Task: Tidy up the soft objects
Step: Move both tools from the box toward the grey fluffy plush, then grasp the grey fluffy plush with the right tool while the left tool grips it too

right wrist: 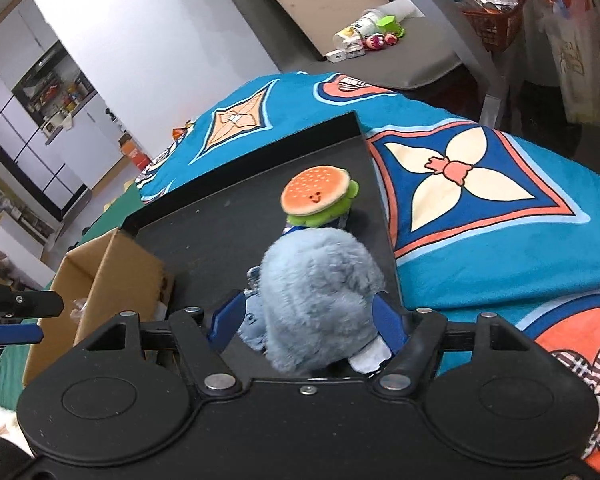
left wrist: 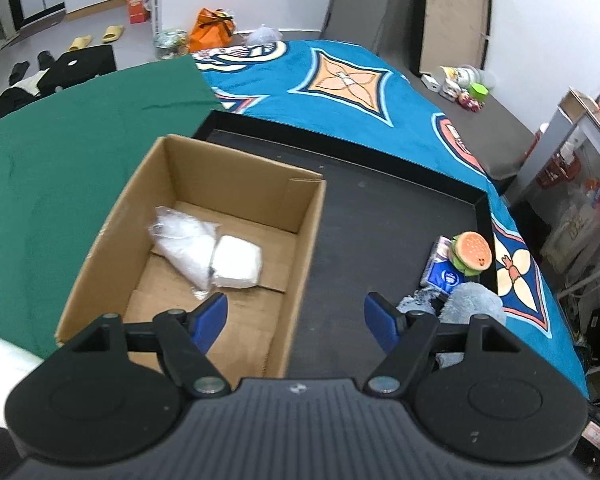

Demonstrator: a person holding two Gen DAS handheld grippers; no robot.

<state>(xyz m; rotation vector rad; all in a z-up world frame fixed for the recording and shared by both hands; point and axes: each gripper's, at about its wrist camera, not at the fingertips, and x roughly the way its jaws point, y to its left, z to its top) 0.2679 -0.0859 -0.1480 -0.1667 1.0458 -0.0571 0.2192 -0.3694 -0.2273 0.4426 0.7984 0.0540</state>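
Note:
A cardboard box (left wrist: 112, 236) stands on a black tray (left wrist: 380, 220) and holds white soft packs in clear wrap (left wrist: 208, 256). My left gripper (left wrist: 296, 320) is open and empty above the box's near right corner. A fluffy blue plush (right wrist: 320, 300) lies on the tray (right wrist: 220, 236) between the fingers of my right gripper (right wrist: 306, 320), whose jaws are wide and flank the plush; a firm grip does not show. A burger plush (right wrist: 316, 194) sits just beyond it, on a blue packet (left wrist: 444, 276). The box also shows in the right wrist view (right wrist: 112, 272).
The tray lies on a bed with a blue patterned blanket (right wrist: 480, 220) and a green cloth (left wrist: 60, 152). A grey bench (right wrist: 400, 60) with small toys stands beyond the bed. Bags and slippers lie on the floor (left wrist: 100, 36).

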